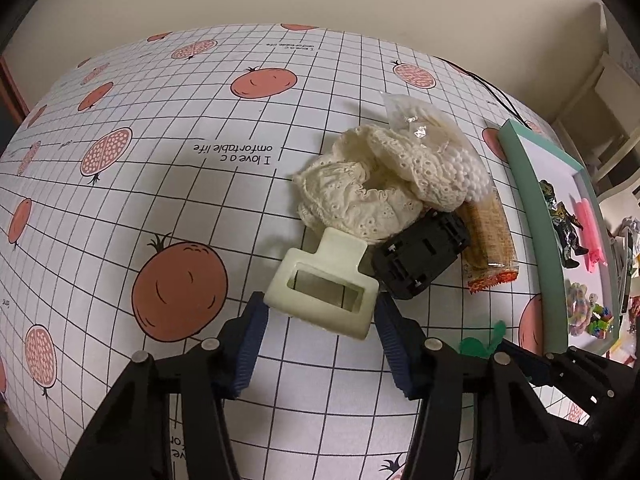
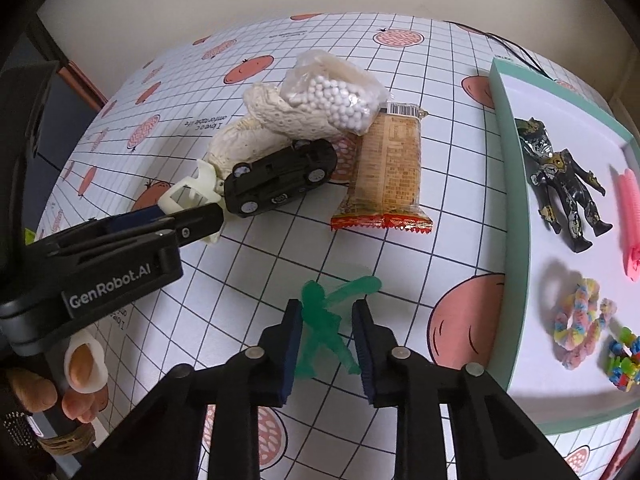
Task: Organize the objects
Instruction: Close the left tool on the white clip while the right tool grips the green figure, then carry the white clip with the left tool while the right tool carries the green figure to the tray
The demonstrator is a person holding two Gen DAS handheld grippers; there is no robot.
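The left claw (image 1: 320,312) is spread around a cream hair clip (image 1: 324,292) on the tabletop (image 1: 160,208), one finger at each end of the clip, not yet squeezing. The right claw (image 2: 326,344) is also spread, straddling a green toy figure (image 2: 326,320) that lies flat between its fingers. Both look to be at the grasping step: each claw needs to close on its piece and lift, then carry it to the teal tray (image 2: 508,200) off to the right claw's right, where a dark action figure (image 2: 560,184), a pink comb (image 2: 632,216) and pastel hair ties (image 2: 576,328) already sit.

Just beyond the left claw, touching the clip, lie a lace scrunchie (image 1: 360,196) and a black toy car (image 1: 420,256); they may drag along when the clip rises. Farther ahead are a bag of white beads (image 2: 336,96) and a wrapped snack (image 2: 388,172).
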